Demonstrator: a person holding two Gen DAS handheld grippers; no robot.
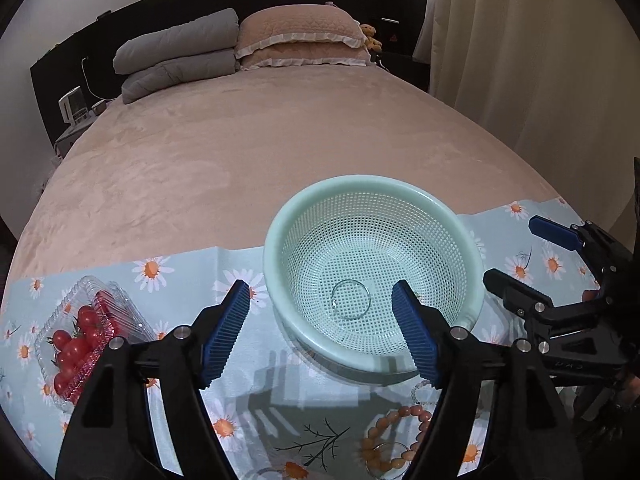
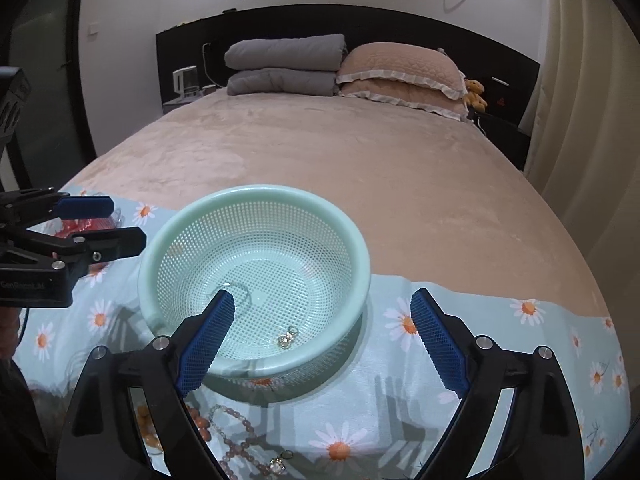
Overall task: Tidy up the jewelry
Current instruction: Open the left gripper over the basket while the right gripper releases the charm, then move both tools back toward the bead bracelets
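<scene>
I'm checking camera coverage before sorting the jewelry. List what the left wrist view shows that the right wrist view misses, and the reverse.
Only the left wrist view: the cherry tomatoes plainly in their clear box, and a clear ring-shaped piece lying in the strainer.

Only the right wrist view: small sparkly earrings in the strainer, and a purple bead strand on the cloth.

Both: the mint strainer, the orange bead bracelet, the daisy cloth, the bed, and both hand-held grippers open, left, right.

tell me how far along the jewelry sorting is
Done: a clear bangle and a small sparkly piece lie in the mint colander. In hand: nothing; left gripper and right gripper are open. Left: the orange bead bracelet and pink bead necklace on the daisy cloth.
</scene>
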